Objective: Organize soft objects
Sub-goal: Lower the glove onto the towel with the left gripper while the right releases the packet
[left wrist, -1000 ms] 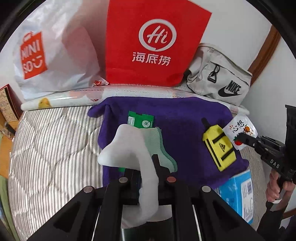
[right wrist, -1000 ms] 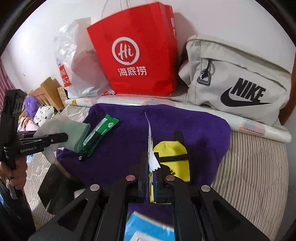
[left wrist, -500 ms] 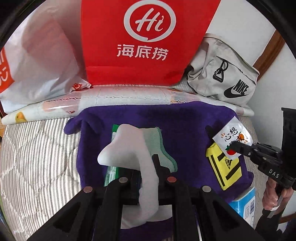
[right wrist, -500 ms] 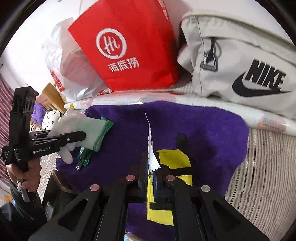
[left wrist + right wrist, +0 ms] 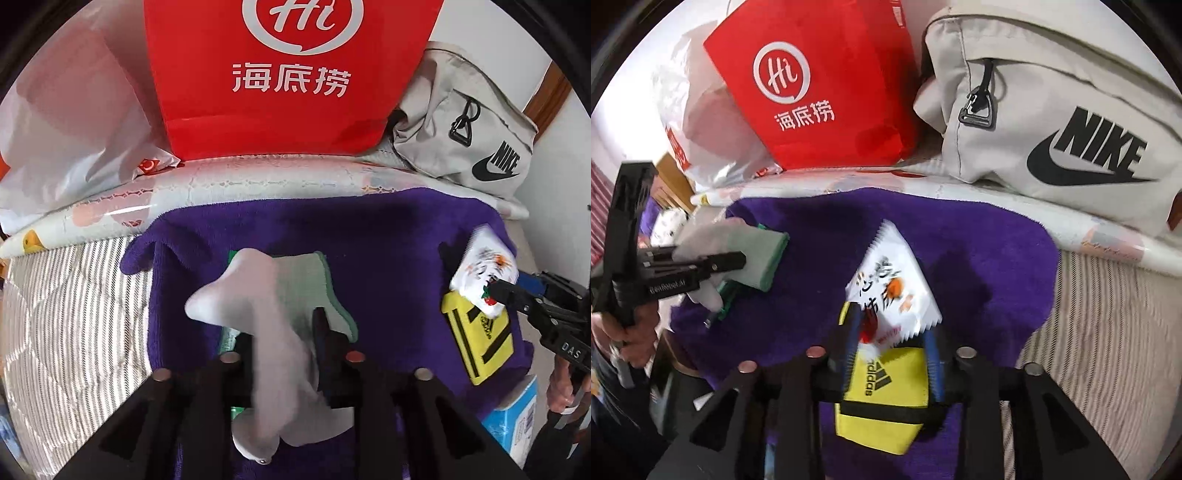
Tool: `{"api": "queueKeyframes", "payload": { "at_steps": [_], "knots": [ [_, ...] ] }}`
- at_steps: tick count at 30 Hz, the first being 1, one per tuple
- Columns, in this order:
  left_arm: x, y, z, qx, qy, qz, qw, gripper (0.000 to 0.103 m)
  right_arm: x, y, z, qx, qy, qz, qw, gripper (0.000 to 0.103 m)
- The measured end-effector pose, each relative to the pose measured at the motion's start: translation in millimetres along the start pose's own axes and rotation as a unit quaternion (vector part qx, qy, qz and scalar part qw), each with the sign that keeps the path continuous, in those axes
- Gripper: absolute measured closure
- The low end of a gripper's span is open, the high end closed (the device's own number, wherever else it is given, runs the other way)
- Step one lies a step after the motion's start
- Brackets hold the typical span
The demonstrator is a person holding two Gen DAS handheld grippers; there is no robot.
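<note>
Release onto the purple towel (image 5: 369, 240), spread over the striped bedcover (image 5: 74, 314).

Left gripper (image 5: 282, 325): jaws just opened a little, fingers slightly apart, pale green-cuffed sock (image 5: 258, 295) loose between them, its length draped down over the towel's near left part and across a green packet (image 5: 229, 339).

Right gripper (image 5: 892, 332): jaws just opened, blue pads (image 5: 932, 354) clearly apart, white snack sachet (image 5: 890, 280) tipping flat between them, directly above the yellow pouch (image 5: 886, 391) lying on the towel.

For a clean release: open wider before lifting, so as not to drag cloth or foil along; lift straight back up along the fingers; keep sock and sachet on their separate sides of the towel, well apart.

Containers along the wall: red paper bag (image 5: 288, 110), upright, contents hidden; white plastic bag (image 5: 74, 122), only a dim pinkish shape showing through the film; grey Nike bag (image 5: 1052, 110), zip apparently drawn shut, contents unseen. Yellow pouch: impossible to tell what is inside.
</note>
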State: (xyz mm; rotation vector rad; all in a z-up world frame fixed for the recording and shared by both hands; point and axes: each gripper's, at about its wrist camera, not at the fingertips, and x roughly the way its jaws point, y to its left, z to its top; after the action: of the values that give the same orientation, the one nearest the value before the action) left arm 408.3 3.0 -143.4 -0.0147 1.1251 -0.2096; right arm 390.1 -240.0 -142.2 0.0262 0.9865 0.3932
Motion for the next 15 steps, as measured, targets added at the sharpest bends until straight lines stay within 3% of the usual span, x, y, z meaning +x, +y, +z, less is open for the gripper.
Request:
{"api": "queueKeyframes", "payload": {
  "at_steps": [2, 4, 6, 15],
  "knots": [
    [-0.3, -0.4, 0.1, 0.003, -0.002, 0.010, 0.9999, 0.067, -0.4, 0.9, -2.0, -0.010, -0.001, -0.015, 1.000, 0.053],
    [-3.3, 0.2, 0.0, 0.006, -0.009, 0.016, 0.9998, 0.052, -0.7, 1.2, -4.6, -0.019, 0.003, -0.032, 0.999, 0.044],
    [-9.7, 2.3, -0.9, 0.005, -0.020, 0.016, 0.9997, 0.046, -3.7, 1.5, -8.2, -0.022, -0.001, -0.044, 0.999, 0.044],
    [-53.4, 10.1, -19.0, 0.005, -0.055, 0.036, 0.9978, 0.043, -42.0, 15.1, -30.1, -0.003, -0.026, -0.051, 0.998, 0.044]
  ]
}}
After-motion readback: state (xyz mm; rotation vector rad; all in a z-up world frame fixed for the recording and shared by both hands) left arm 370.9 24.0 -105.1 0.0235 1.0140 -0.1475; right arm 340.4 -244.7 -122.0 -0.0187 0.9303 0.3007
